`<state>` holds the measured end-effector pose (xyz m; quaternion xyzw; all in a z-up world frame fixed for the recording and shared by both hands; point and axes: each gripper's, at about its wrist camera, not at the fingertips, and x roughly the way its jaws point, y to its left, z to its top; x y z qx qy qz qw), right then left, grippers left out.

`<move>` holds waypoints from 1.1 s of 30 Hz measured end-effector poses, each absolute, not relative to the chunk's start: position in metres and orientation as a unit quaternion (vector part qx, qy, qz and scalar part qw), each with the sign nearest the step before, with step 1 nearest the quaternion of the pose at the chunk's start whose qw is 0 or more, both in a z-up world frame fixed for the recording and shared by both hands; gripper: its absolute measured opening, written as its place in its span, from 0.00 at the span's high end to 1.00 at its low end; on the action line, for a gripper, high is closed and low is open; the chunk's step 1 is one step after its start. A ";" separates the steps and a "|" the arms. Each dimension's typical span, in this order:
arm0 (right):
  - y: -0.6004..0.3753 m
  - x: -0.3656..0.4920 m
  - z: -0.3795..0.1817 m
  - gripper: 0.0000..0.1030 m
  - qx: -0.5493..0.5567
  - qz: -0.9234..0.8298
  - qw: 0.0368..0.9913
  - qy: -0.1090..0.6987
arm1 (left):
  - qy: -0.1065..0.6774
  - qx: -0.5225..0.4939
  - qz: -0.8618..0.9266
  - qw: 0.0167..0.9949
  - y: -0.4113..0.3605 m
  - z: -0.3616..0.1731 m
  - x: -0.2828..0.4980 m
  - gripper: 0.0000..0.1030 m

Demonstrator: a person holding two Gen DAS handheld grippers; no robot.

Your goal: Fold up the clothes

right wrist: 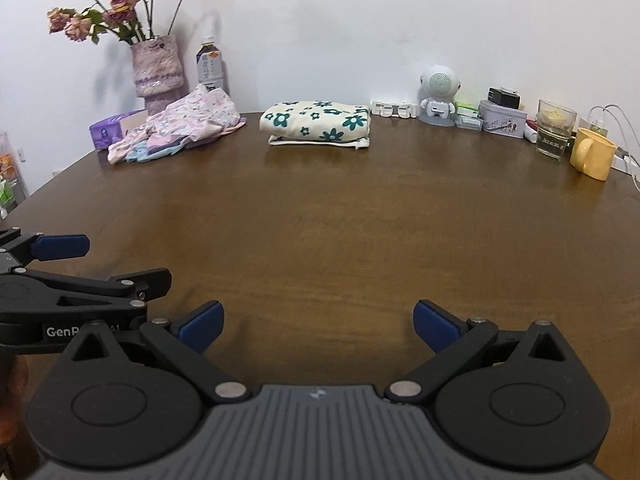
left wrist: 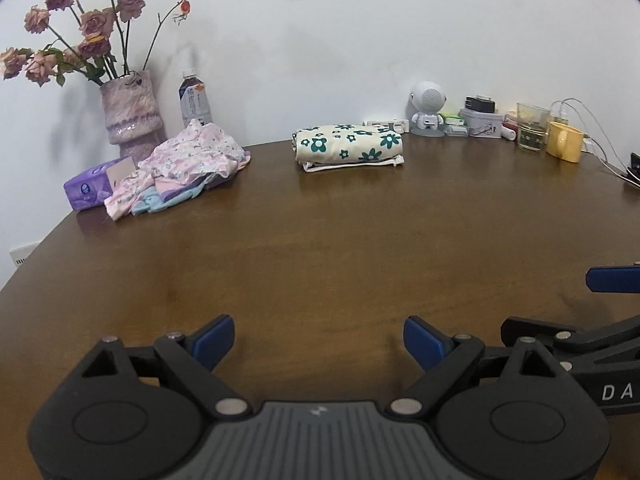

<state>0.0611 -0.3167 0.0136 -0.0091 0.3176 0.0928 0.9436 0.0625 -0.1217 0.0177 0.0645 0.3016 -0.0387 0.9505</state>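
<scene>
At the bottom of the left wrist view, the left gripper (left wrist: 319, 342) has its blue-padded fingers (left wrist: 214, 340) spread wide with only bare wood showing between them; they hold nothing. The right gripper (right wrist: 318, 326) sits the same way at the bottom of its own view, its fingers (right wrist: 202, 326) wide apart and empty. Both tools tilt downward toward the brown counter (left wrist: 320, 248) and sit side by side: the right gripper's black linkage and one blue pad enter the left view at its right edge, and the left gripper shows at the left edge of the right view. Farther out, in the upper middle of both views near the counter's far edge, lies a folded garment (left wrist: 347, 146), cream with dark green flowers. It is a neat flat bundle with its long axis running left to right across the frame, and a white layer shows under its near edge. To the upper left, well apart from it, a crumpled heap of clothes (left wrist: 182, 166) in pink print, light blue and purple lies unfolded, touching a purple tissue pack (left wrist: 86, 192) on its left. Behind the heap stand a vase of dried roses (left wrist: 130, 114) and a bottle (left wrist: 194, 100). At the upper right a yellow mug (left wrist: 564, 142) and a glass (left wrist: 531, 128) stand by the wall.
</scene>
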 end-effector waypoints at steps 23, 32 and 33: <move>-0.309 0.006 -0.001 0.00 0.016 0.090 0.951 0.295 | 0.257 0.063 -0.024 0.964 -0.107 0.010 0.003 0.11; -0.303 -0.003 -0.005 0.00 0.009 0.085 0.955 0.284 | 0.261 0.054 -0.031 0.963 -0.100 0.002 -0.002 0.11; -0.303 -0.004 -0.006 0.00 0.008 0.084 0.955 0.284 | 0.263 0.052 -0.032 0.963 -0.099 0.001 -0.002 0.11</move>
